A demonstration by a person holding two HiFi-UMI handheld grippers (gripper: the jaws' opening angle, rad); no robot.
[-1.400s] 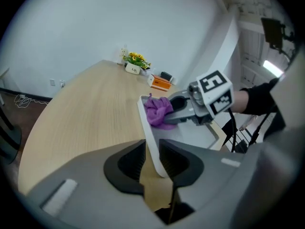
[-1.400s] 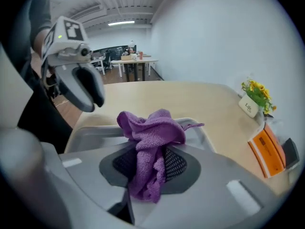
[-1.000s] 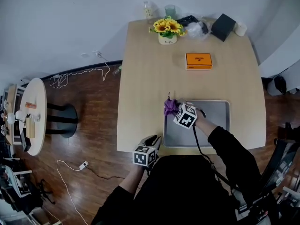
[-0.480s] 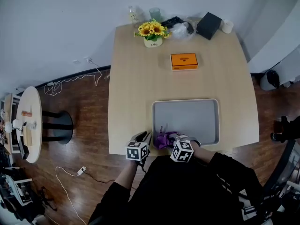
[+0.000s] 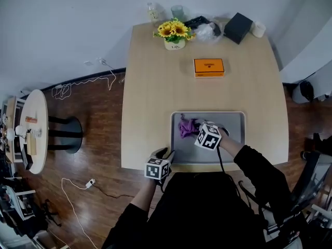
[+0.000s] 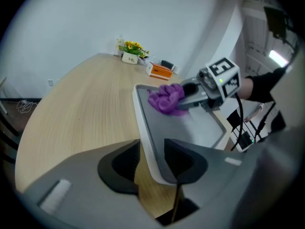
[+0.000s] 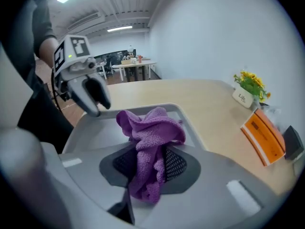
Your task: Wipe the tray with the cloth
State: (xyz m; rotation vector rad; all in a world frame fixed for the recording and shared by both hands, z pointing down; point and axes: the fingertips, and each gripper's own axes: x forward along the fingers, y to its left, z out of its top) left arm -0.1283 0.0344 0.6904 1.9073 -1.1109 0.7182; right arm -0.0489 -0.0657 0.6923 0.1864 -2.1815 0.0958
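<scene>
A grey tray [image 5: 231, 139] lies at the near edge of the wooden table. My right gripper [image 5: 195, 130] is shut on a crumpled purple cloth [image 5: 187, 127] over the tray's left half. In the right gripper view the cloth [image 7: 150, 132] bunches out between the jaws of that gripper [image 7: 147, 163] above the tray [image 7: 93, 135]. My left gripper [image 5: 168, 155] sits at the tray's near left corner. In the left gripper view the tray's rim [image 6: 143, 128] runs between the jaws of that gripper [image 6: 151, 159], which are opening with a gap on the left side.
An orange box [image 5: 208, 67] lies mid-table beyond the tray. A sunflower pot [image 5: 175, 34], a glass [image 5: 177, 12], a black box [image 5: 239, 28] and a white cup [image 5: 258, 29] line the far edge. A round side table [image 5: 31, 128] stands on the floor at left.
My right gripper has carried the cloth from the tray's near left corner away from me into the tray's left half. The left gripper has stayed at the near left corner.
</scene>
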